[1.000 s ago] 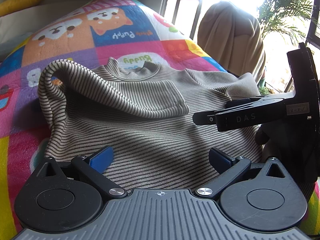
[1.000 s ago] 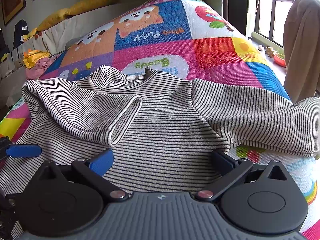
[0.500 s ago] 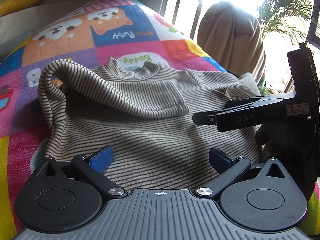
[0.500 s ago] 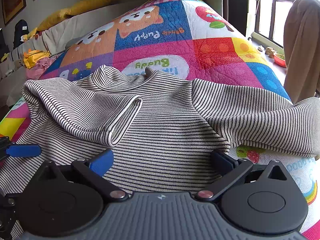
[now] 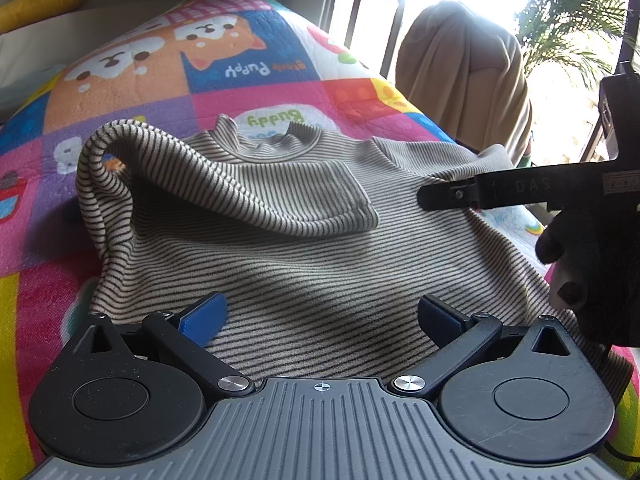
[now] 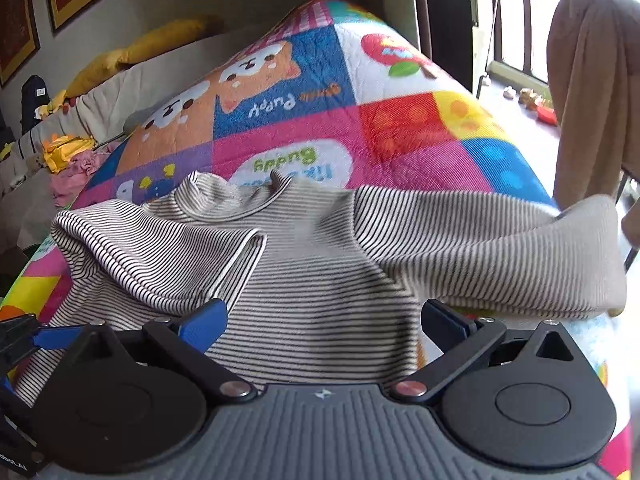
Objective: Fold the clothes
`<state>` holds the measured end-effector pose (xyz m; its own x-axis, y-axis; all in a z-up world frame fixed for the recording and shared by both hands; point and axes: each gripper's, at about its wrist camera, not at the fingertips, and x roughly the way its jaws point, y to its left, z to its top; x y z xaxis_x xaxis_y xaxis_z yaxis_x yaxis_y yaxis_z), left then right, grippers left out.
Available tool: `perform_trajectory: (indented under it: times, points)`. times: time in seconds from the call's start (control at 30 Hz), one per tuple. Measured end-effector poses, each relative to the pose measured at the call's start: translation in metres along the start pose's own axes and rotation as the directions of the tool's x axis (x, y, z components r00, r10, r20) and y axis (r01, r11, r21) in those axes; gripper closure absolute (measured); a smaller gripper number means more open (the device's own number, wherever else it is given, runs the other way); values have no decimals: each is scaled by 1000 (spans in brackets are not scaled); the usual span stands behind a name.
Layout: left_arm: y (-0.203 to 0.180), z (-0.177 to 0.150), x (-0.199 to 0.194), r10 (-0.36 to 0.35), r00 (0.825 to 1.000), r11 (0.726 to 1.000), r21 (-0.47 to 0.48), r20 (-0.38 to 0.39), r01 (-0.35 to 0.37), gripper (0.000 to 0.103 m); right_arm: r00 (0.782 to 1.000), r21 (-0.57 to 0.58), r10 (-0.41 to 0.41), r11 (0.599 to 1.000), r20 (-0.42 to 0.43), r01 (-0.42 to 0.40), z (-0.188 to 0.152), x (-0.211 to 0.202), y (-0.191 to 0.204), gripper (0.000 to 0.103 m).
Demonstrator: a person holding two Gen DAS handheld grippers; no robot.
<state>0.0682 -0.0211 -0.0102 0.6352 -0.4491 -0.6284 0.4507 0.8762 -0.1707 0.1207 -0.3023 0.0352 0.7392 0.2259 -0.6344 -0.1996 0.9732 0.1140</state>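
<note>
Right claw [image 6: 323, 320], jaws apart, newly moved toward unfolded right sleeve of grey-striped ribbed knit sweater [image 6: 320, 280]; left claw [image 5: 322, 316] likewise apart.

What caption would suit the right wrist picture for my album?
Open claw poised over a striped sweater on a colourful quilt, one sleeve folded across its front.

My left tongs' body hides the striped top's [image 5: 320, 264] hem; in my right view its right sleeve [image 6: 500, 248] blurs.
</note>
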Motion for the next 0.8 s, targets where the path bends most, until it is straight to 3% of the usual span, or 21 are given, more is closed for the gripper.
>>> perform_trajectory:
  times: [0.13, 0.3, 0.5, 0.63, 0.67, 0.73, 0.8]
  points:
    - [5, 4, -6, 17, 1000, 1000, -8, 9, -17, 0, 995, -91, -57, 994, 82, 64, 9, -18, 2, 0]
    - [19, 13, -22, 91, 995, 996, 7, 41, -92, 0, 994, -127, -59, 989, 90, 71, 14, -22, 6, 0]
    - [36, 20, -30, 148, 988, 989, 7, 49, -148, 0, 994, -252, -25, 966, 104, 51, 7, -24, 32, 0]
    - [42, 30, -23, 236, 971, 970, 54, 48, -238, 0, 997, -327, 10, 945, 75, 15, 7, -11, 54, 0]
    - [44, 34, -21, 260, 964, 962, 69, 49, -263, 0, 997, -293, 45, 956, 56, -27, 11, -7, 55, 3]
    - [49, 40, -18, 294, 955, 951, 86, 51, -297, 0, 992, -196, 124, 973, 13, -119, 20, 5, 53, 18]
    - [55, 45, -16, 315, 948, 944, 85, 49, -318, 0, 979, -82, 204, 975, -25, -206, 30, 20, 48, 44]
